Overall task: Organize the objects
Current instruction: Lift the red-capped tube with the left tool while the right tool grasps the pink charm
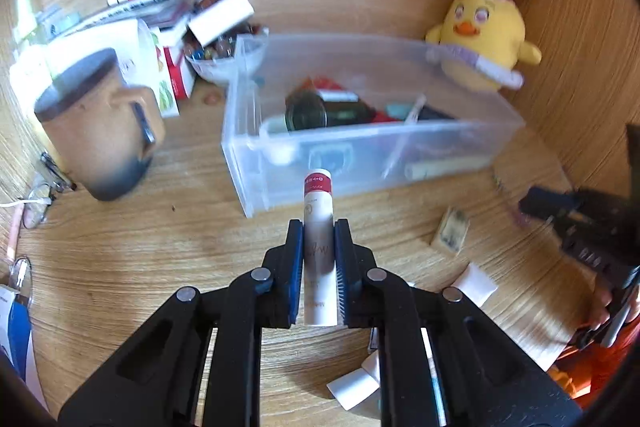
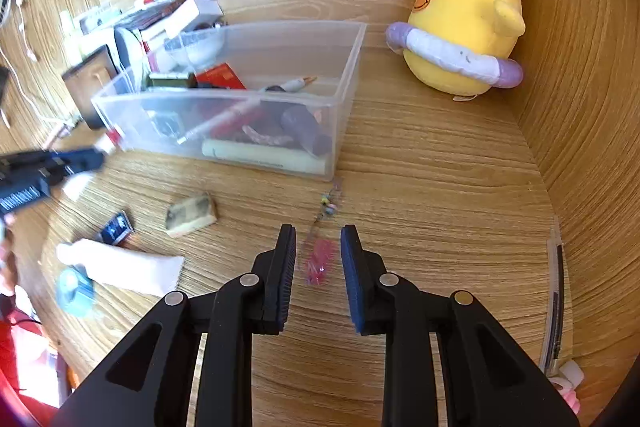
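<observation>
A wooden desk top (image 1: 132, 247) enclosed by wooden walls is seen from two gripper cameras. In the left wrist view, a slim white cylindrical tube with a red band near its far end (image 1: 319, 227) is clamped between the blue-padded black fingers of the left gripper (image 1: 319, 227); the tube points away from the camera toward a clear rectangular plastic bin (image 1: 256, 163), and its tip is seen just in front of the bin's near wall. Assorted small items, among them a dark round jar (image 1: 306, 113), are held in the bin. A tan ceramic mug with a dark rim and base (image 1: 96, 131) stands left of the bin, and a yellow plush chick with pink-and-white rabbit ears (image 1: 484, 35) sits behind the bin's right end.

In the right wrist view, the right gripper (image 2: 319, 239) is held above the desk with its jaws set narrowly apart and nothing pressed between them. A small pink translucent charm on a thin beaded chain (image 2: 320, 261) lies on the wood below the gap. A small beige rectangular block (image 2: 191, 214) and a flat white squeeze tube (image 2: 124, 267) lie on the desk to the left, well apart from the fingers.
</observation>
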Demonstrator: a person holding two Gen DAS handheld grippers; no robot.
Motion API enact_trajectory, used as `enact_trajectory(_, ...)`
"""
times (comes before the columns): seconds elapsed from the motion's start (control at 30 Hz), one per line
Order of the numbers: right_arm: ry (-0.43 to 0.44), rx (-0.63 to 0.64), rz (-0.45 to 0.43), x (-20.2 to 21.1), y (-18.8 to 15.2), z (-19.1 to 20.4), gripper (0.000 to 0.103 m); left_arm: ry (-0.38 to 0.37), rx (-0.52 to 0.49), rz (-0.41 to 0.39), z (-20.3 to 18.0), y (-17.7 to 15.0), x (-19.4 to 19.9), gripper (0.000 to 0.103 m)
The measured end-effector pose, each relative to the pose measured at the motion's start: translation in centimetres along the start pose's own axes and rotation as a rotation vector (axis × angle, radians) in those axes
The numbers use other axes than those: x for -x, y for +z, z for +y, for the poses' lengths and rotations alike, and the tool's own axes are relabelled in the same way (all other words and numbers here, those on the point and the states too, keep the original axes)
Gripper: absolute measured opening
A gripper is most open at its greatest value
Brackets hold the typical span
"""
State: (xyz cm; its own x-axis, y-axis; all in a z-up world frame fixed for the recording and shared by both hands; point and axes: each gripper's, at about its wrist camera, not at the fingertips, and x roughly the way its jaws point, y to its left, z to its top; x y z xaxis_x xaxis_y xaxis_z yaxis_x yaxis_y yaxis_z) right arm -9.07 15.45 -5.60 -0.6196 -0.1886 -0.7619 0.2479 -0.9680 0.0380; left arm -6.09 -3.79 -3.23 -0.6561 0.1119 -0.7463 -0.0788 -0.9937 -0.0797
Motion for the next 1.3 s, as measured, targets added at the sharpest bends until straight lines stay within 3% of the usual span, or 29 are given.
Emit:
enact_trajectory(0.27,-0.037,0.063,0.067,-1.6,-0.6,1.0,0.024,-0.026,0.035,-0.088,0.3,1.7,1.6,0.014)
enact_trajectory(0.53,-0.041,0.048,0.035,-1.5,-0.5,0.5,0.021,-0.039,0.029,-0.152,-0.4,3.7,3.0,0.014)
enact_trajectory(1.03,0.072,-0.037,-0.236,5.5,4.6,1.1,0.021,-0.083,0.036,-0.219,-1.8,7.3,3.4,0.014)
enact_trajectory(1.3,0.075,-0.01,-0.304,6.5,7.4,2.0,0.021,-0.097,0.048,-0.22,-2.0,8.5,2.4,0.014)
